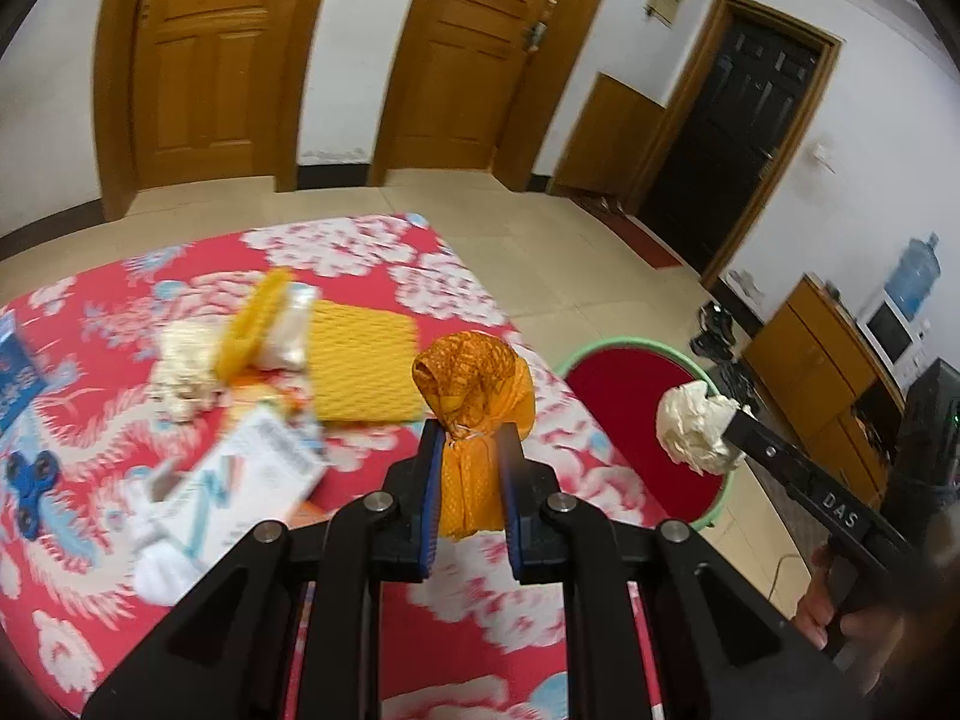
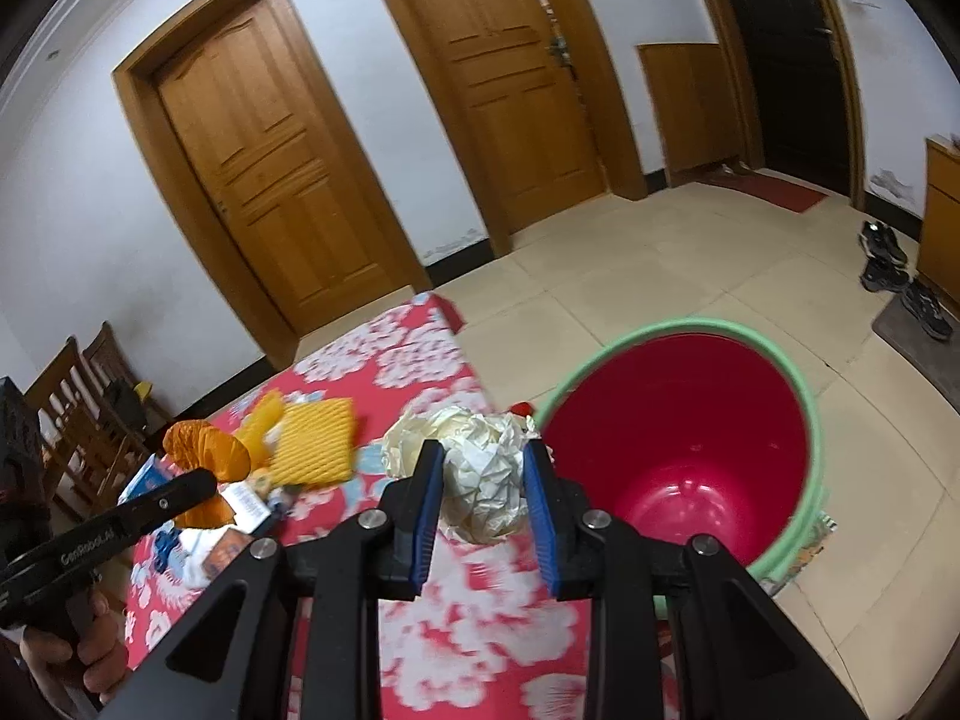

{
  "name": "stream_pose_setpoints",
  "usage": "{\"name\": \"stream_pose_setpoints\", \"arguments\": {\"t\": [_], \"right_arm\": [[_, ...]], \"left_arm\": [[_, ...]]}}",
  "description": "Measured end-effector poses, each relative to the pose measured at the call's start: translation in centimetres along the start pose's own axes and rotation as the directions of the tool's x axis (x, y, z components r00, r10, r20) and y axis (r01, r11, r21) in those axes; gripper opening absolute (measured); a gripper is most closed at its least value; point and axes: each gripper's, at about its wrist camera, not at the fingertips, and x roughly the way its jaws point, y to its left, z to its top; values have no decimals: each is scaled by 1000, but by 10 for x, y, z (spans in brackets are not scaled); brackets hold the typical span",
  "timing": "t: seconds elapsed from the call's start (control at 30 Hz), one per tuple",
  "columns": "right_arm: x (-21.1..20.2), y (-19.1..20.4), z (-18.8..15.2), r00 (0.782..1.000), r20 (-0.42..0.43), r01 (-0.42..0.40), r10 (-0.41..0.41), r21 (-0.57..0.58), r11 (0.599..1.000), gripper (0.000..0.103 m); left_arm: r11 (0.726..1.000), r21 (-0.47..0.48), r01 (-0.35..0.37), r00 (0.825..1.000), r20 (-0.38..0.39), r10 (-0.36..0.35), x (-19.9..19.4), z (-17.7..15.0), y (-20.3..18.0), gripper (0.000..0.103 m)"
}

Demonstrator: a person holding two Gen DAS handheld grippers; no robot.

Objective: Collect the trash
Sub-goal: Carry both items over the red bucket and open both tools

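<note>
My left gripper (image 1: 471, 438) is shut on a crumpled orange wrapper (image 1: 474, 390) and holds it above the red floral table (image 1: 420, 276) near its right edge. My right gripper (image 2: 483, 462) is shut on a crumpled white paper ball (image 2: 474, 474), held by the table's edge beside the red bucket with a green rim (image 2: 678, 444). In the left wrist view the paper ball (image 1: 696, 426) hangs over the bucket (image 1: 624, 384). The right wrist view shows the orange wrapper (image 2: 204, 456) at left.
On the table lie a yellow mesh pad (image 1: 360, 366), a yellow strip (image 1: 252, 318), white crumbly trash (image 1: 183, 372), a white box (image 1: 252, 474), a blue fidget spinner (image 1: 30, 486) and a blue card (image 1: 15, 378). Wooden chairs (image 2: 78, 414) stand left; shoes (image 2: 888, 264) lie on the floor.
</note>
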Motion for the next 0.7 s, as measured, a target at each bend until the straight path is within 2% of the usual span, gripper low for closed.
{"name": "stream_pose_setpoints", "arguments": {"t": [0.4,0.7], "right_arm": [[14,-64,4,997,-18,75,-74,93,993,30],[31,-101,2,993,-48,116,-110,151,982,30]], "left_arm": [[989,128,75,991,-118,-60,66,-4,-72,17],[975,189,116,976,-204,-76,113,-12,-107,17]]}}
